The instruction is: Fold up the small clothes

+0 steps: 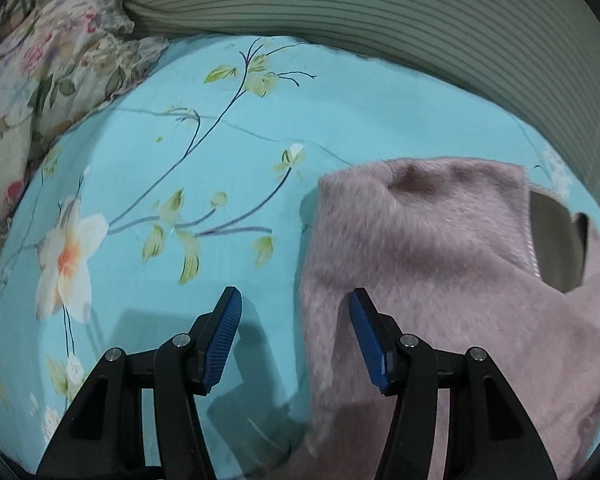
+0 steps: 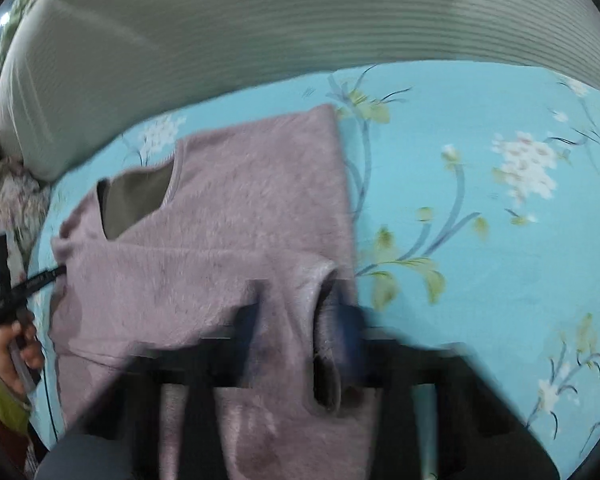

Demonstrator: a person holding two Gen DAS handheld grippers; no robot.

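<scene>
A fluffy pink sweater [image 1: 428, 248] lies on the teal flowered bedsheet [image 1: 204, 92], its grey-lined neck opening [image 1: 556, 240] towards the right. My left gripper [image 1: 296, 294] hovers open over the sweater's left edge: its left pad is above bare sheet, its right pad above the fabric, and nothing is pinched. The right wrist view is motion-blurred. There the sweater [image 2: 228, 216] spreads out, and one sleeve with its cuff [image 2: 328, 320] is folded across the body. My right gripper [image 2: 300, 316] sits astride that sleeve, which fills the gap between its blurred fingers.
A grey-green striped bolster [image 1: 380, 4] runs along the far side of the bed. A floral pillow [image 1: 48, 64] lies at the far left. In the right wrist view, a person's hand [image 2: 16, 344] at the left edge holds the other gripper's black handle.
</scene>
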